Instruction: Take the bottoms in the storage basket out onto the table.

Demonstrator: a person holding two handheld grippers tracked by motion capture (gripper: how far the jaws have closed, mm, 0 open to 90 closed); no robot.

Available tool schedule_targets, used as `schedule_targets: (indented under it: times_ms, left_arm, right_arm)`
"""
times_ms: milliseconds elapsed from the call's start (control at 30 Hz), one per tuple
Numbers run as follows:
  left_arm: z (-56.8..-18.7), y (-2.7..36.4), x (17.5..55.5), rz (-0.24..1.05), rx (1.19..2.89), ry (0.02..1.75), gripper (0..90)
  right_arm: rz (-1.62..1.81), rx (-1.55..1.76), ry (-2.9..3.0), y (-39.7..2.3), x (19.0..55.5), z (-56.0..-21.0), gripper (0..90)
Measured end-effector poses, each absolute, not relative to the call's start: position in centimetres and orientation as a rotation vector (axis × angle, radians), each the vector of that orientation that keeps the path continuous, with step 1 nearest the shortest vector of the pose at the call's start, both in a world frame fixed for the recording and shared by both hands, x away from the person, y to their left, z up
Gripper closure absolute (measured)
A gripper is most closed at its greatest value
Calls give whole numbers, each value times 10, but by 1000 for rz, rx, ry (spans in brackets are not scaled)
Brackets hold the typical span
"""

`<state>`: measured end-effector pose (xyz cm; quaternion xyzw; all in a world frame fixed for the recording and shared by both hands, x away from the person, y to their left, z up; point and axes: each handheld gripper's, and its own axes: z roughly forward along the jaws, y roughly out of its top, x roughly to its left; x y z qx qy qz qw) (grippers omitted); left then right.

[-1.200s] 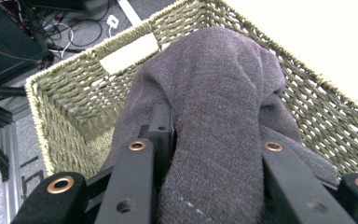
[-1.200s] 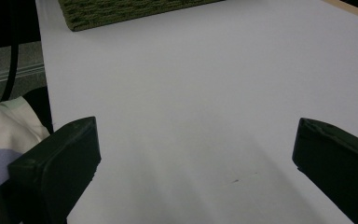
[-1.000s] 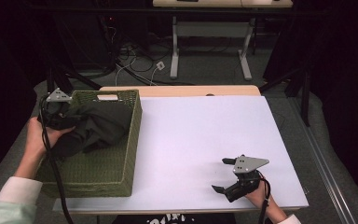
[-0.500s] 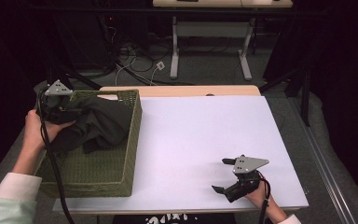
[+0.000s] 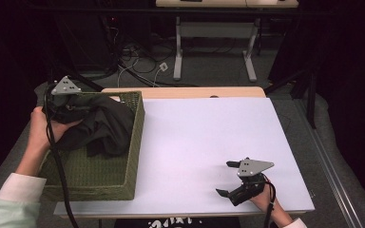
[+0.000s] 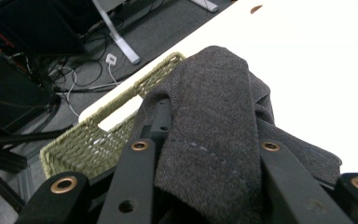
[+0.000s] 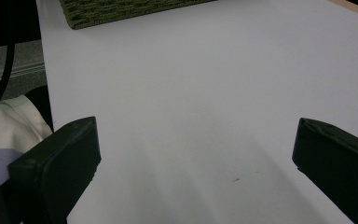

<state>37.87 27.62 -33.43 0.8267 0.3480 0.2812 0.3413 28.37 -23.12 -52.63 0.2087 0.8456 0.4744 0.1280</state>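
My left claw (image 5: 69, 102) is clamped on a fold of the dark cloth (image 5: 102, 128), soft, limp and light (likely to drape and snag), over the basket (image 5: 95, 178) at the surface's left edge, while my right claw (image 5: 235, 183) rests apart near the front edge.

Black tongs (image 5: 230, 178) with grey three-cornered plates, black cables, pale sleeves (image 5: 10, 199).

The basket (image 5: 95, 175) is olive-green woven wicker. The cloth (image 6: 214, 107) in it is dark charcoal with a fine twill weave. The tabletop (image 5: 209, 142) is plain white.
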Motion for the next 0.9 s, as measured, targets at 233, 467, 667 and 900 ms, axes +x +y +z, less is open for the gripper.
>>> schedule_targets:
  times_ms: [233, 467, 667, 900]
  left_arm:
    - [-324, 264, 378, 735, 2172, 852, 717]
    - [-321, 252, 380, 707, 2179, 804, 717]
    - [-316, 246, 382, 677, 2179, 756, 718]
    - [-309, 237, 380, 634, 2194, 655, 722]
  right_arm:
    - [1379, 605, 2461, -231, 284, -526, 5]
    - [1380, 605, 2458, -231, 283, -526, 5]
    - [1382, 605, 2455, -231, 284, -526, 5]
    - [1382, 606, 2455, -231, 284, -526, 5]
